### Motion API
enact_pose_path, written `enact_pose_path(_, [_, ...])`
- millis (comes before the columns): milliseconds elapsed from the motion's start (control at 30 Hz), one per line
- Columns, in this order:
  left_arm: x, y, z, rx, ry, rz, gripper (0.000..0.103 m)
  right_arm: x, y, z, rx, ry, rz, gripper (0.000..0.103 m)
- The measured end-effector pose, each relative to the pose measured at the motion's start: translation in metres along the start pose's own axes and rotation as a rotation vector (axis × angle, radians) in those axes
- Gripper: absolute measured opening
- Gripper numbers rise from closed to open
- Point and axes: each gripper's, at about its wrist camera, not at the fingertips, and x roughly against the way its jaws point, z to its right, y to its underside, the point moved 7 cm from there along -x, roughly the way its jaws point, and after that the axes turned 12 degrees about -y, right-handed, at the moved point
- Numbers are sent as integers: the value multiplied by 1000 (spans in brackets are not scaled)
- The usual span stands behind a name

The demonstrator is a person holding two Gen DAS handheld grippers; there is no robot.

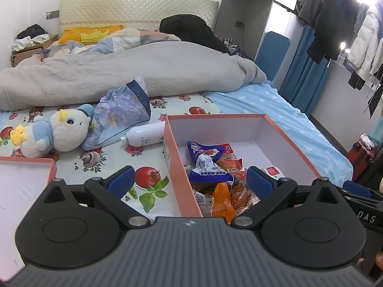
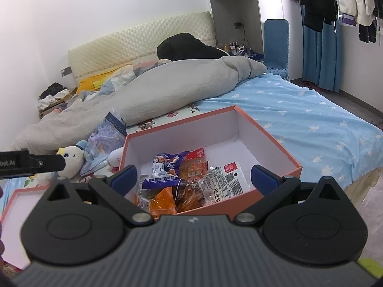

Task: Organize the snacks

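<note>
one open pink cardboard box with white lining (image 1: pixel 275 131) is seen on the bed (image 1: pixel 275 100), a heap of snack packets (image 1: pixel 215 179) piled in its near half; one blue-and-white packet (image 2: pixel 165 167) lies on top. one pink box lid (image 1: pixel 26 181) lies at nine o'clock. the left tongs (image 1: pixel 189 179) and right tongs (image 2: pixel 194 179) are both spread wide, nothing pinched. one plush duck (image 1: pixel 59 131) and one white bottle (image 1: pixel 146 136) lie at ten o'clock.

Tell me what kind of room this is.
Most likely a home bedroom. There is a bed with a padded headboard and a rumpled grey duvet, and clothes hanging on a rail by blue curtains. A snack box sits on the bedsheet.
</note>
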Motion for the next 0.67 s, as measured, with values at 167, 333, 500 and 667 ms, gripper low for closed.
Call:
enact_pose_path(167, [1,0,0,2,-1,-1,101,0,0,0,4,0,-3,103])
enact_pose_path(333, [0,0,0,2,-2,0,101,0,-1,0,2,0,-4,103])
enact_pose_path(500, [0,0,0,2,-1,-3,101,-1,0,1,0,2,-5,103])
enact_pose_path(667, [0,0,0,2,-6,-2,101,-1,1,0,-1,1,-5,103])
